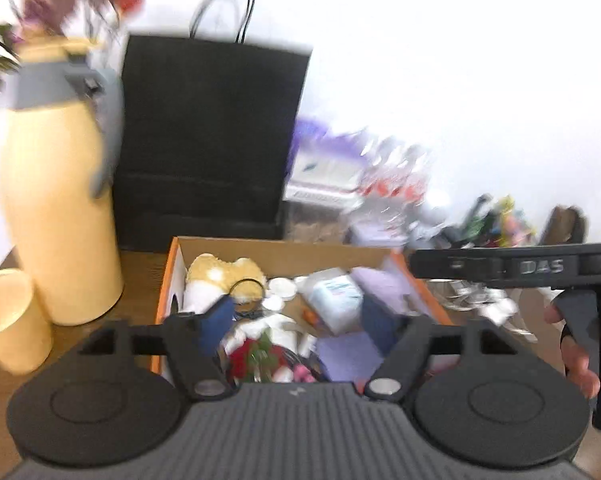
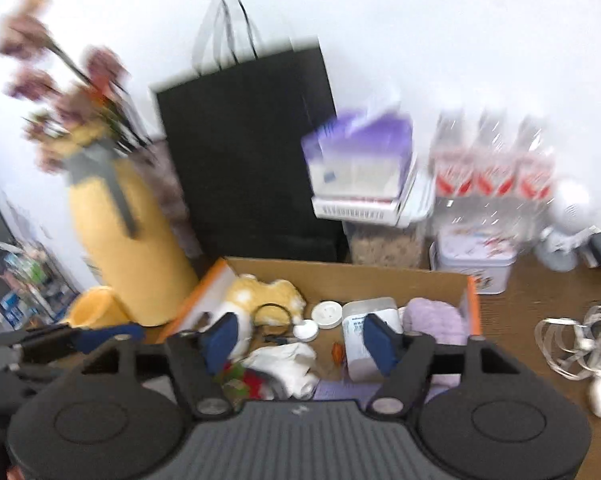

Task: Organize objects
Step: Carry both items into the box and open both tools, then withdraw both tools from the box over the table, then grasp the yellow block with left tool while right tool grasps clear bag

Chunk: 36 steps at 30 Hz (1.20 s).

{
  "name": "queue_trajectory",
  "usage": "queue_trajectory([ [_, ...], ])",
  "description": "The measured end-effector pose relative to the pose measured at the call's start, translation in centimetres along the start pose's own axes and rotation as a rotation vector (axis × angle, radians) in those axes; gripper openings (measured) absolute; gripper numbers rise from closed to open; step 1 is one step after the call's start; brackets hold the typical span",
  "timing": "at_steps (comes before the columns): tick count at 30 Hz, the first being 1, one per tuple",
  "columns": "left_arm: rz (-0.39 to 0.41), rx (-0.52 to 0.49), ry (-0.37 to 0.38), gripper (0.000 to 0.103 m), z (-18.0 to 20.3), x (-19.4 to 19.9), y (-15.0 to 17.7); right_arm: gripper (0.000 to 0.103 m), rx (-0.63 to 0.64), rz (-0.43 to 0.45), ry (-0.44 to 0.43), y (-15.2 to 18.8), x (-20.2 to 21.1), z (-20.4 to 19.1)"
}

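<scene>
An open cardboard box point(image 1: 284, 250) point(image 2: 360, 280) with orange edges sits on the wooden table. Inside lie a yellow-and-white plush point(image 1: 220, 270) point(image 2: 268, 292), round white lids point(image 1: 282, 288) point(image 2: 326, 314), a tissue packet point(image 1: 336, 300) point(image 2: 356, 356), a lilac cloth point(image 2: 432, 320), white cloth and a red item point(image 1: 256, 356). My left gripper point(image 1: 298, 324) hangs open over the box's near side, holding nothing. My right gripper point(image 2: 300, 338) is likewise open and empty above the box. A hand holds the right gripper's body point(image 1: 512, 266) at the box's right. Both views are motion-blurred.
A tall yellow thermos point(image 1: 56, 200) point(image 2: 128, 248) and a yellow cup point(image 1: 8, 320) stand left of the box. Behind it stands a black paper bag point(image 1: 208, 140) point(image 2: 252, 152). At the right are a purple tissue box point(image 2: 360, 152), bottles point(image 2: 492, 168), a tin point(image 2: 472, 264) and silver ribbon point(image 2: 572, 340).
</scene>
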<state>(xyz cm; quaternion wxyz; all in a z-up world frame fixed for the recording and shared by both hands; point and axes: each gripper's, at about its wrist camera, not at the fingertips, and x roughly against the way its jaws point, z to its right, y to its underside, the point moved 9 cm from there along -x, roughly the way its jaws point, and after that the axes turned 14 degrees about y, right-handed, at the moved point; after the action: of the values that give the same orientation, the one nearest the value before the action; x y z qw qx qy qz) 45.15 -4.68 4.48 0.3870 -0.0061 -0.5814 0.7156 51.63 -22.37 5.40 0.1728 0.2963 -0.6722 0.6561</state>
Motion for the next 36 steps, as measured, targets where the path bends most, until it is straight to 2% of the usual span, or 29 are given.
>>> queue_trajectory([
  [3,0.035,-0.047,0.032,0.082,3.4,6.3,3.7,0.083,-0.005,0.067,-0.047,3.2,7.6,0.9],
  [5,0.06,-0.09,0.032,0.095,5.2,9.9,6.7,0.089,-0.014,0.113,-0.081,7.0,12.6,1.2],
  [9,0.081,-0.133,-0.046,0.099,7.8,15.1,12.4,0.09,0.013,0.144,-0.072,15.4,19.6,1.6],
  [12,0.081,-0.142,-0.081,0.101,9.5,18.2,16.5,0.092,0.047,0.165,0.024,21.5,22.6,1.7],
  [13,0.071,-0.155,-0.081,0.101,10.2,18.9,17.9,0.092,0.067,0.171,0.085,23.6,23.3,1.8],
  [16,0.007,-0.186,-0.057,0.101,11.6,19.8,20.9,0.092,0.141,0.129,0.216,28.8,24.5,2.2],
  [18,-0.018,-0.236,-0.055,0.101,12.4,20.4,22.2,0.092,0.166,0.099,0.237,31.0,25.6,2.3],
  [21,-0.013,-0.24,-0.044,0.101,12.7,20.6,22.2,0.092,0.186,0.073,0.193,31.9,28.0,2.5],
  [23,0.0,-0.219,-0.033,0.101,12.6,19.7,21.3,0.092,0.178,0.104,0.172,30.7,29.3,2.6],
  [25,0.027,-0.207,0.016,0.101,12.7,17.5,20.0,0.096,0.14,0.193,0.13,28.4,29.9,2.5],
  [27,0.057,-0.131,0.101,0.103,12.4,13.9,18.5,0.096,0.118,0.255,0.119,26.8,28.7,2.7],
  [29,0.047,-0.007,0.146,0.099,11.6,8.8,17.3,0.096,0.113,0.257,0.14,25.4,24.9,2.6],
  [30,0.019,0.01,0.139,0.096,11.2,5.7,16.7,0.095,0.112,0.235,0.161,24.8,22.2,2.6],
  [31,0.001,-0.006,0.126,0.087,11.1,3.5,16.3,0.092,0.113,0.218,0.179,24.6,20.2,2.8],
  [32,-0.016,-0.044,0.106,0.084,11.0,1.1,15.9,0.09,0.125,0.202,0.203,24.3,17.8,2.7],
  [34,-0.05,-0.104,0.058,0.082,10.5,-3.3,15.1,0.086,0.137,0.176,0.218,23.9,14.0,2.6],
  [35,-0.078,-0.115,0.044,0.081,10.1,-5.4,14.8,0.085,0.139,0.16,0.2,23.6,12.3,2.5],
  [36,-0.11,-0.099,0.034,0.079,9.6,-7.6,14.7,0.08,0.132,0.142,0.19,23.5,10.9,2.5],
])
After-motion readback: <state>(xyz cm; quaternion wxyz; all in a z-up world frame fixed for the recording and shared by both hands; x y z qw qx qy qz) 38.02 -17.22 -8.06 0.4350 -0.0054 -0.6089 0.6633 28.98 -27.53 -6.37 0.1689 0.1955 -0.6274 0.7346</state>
